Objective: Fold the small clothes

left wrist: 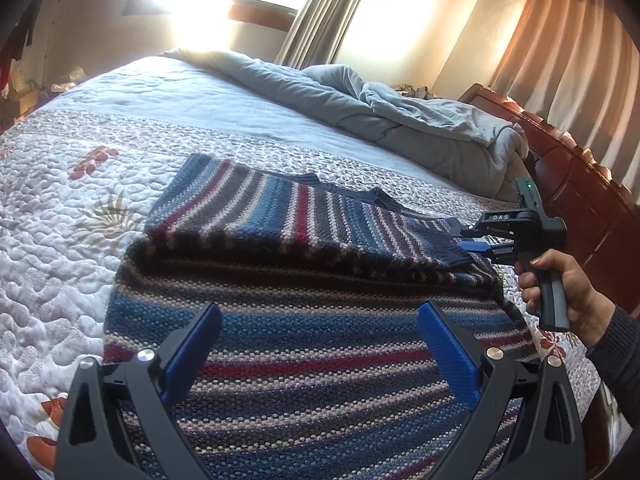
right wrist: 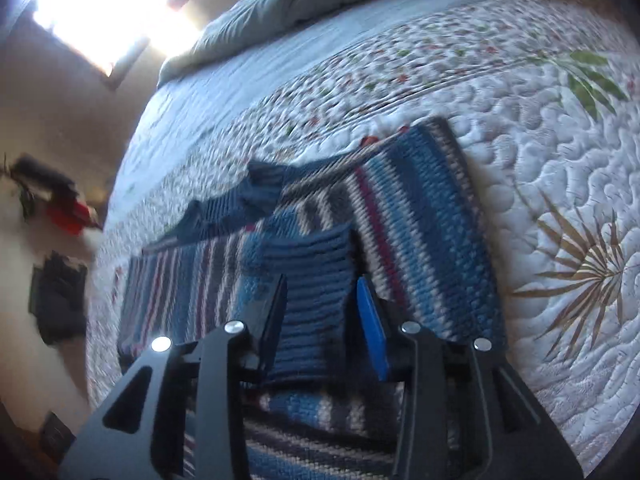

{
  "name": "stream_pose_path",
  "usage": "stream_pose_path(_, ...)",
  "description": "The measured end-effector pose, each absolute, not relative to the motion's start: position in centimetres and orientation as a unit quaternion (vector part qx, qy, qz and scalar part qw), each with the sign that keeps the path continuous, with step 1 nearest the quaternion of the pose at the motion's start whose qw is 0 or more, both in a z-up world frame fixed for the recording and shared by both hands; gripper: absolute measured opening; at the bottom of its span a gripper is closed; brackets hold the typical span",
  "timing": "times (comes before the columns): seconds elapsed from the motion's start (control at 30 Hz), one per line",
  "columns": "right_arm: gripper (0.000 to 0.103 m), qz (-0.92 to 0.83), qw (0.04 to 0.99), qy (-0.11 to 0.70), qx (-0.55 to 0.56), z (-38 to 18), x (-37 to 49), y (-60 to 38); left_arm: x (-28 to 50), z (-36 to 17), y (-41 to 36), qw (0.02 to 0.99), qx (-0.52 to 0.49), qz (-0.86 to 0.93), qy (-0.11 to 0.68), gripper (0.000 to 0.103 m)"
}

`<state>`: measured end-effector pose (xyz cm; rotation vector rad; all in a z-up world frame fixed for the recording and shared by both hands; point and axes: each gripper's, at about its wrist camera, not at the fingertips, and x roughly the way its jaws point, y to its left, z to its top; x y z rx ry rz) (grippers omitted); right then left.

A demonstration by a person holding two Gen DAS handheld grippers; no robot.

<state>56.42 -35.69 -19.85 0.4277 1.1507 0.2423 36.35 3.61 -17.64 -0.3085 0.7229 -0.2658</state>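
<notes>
Knitted wool of the striped sweater (left wrist: 304, 312), spread on the quilted bed (left wrist: 60, 216), could be dragged askew if its navy cuff (right wrist: 312, 304), pinched by the right gripper (right wrist: 322, 292), is tugged while the left gripper (left wrist: 318, 320) is held wide above it.

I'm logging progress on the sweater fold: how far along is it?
Done: one sleeve lies folded across the striped sweater on the quilt. In hand: the right gripper holds the navy cuff; the left gripper hovers open. Left: releasing and folding the body.
</notes>
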Motion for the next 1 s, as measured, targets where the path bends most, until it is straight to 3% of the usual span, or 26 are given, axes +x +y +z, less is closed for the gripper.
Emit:
stream_pose_path(0.17, 0.041, 0.074, 0.813, 0.541, 0.202, -19.5, 56.4, -36.1, 36.3, -17.7, 3.6, 0.914, -0.151, -0.131, 0.353, 0.099)
stream_pose_path(0.27, 0.05, 0.076, 0.794, 0.559, 0.226, -20.3, 57.3, -37.1, 36.4, -17.7, 3.6, 0.913, -0.151, -0.133, 0.354, 0.099)
stream_pose_path(0.4, 0.051, 0.086, 0.773, 0.57, 0.266, -21.3, 58.2, -37.8, 36.5, -17.8, 3.6, 0.912, -0.154, -0.133, 0.356, 0.099)
stream_pose_path(0.6, 0.046, 0.088, 0.771, 0.586, 0.235, -21.7, 59.4, -37.2, 36.7, -18.3, 3.6, 0.909, -0.156, -0.132, 0.362, 0.099)
stream_pose_path(0.7, 0.015, 0.108, 0.776, 0.589, 0.201, -21.4, 59.2, -36.1, 36.7, -18.4, 3.4, 0.909, -0.153, -0.132, 0.364, 0.099)
stream_pose_path(0.73, 0.012, 0.111, 0.788, 0.579, 0.179, -20.9, 59.0, -35.7, 36.7, -18.5, 3.4, 0.909, -0.153, -0.131, 0.366, 0.099)
stream_pose_path(0.87, 0.005, 0.101, 0.829, 0.532, 0.142, -18.7, 58.3, -35.3, 36.7, -18.9, 3.9, 0.905, -0.168, -0.126, 0.37, 0.099)
stream_pose_path(1.0, 0.005, 0.067, 0.828, 0.542, 0.126, -20.0, 58.7, -35.8, 36.8, -19.5, 4.9, 0.9, -0.186, -0.118, 0.376, 0.099)
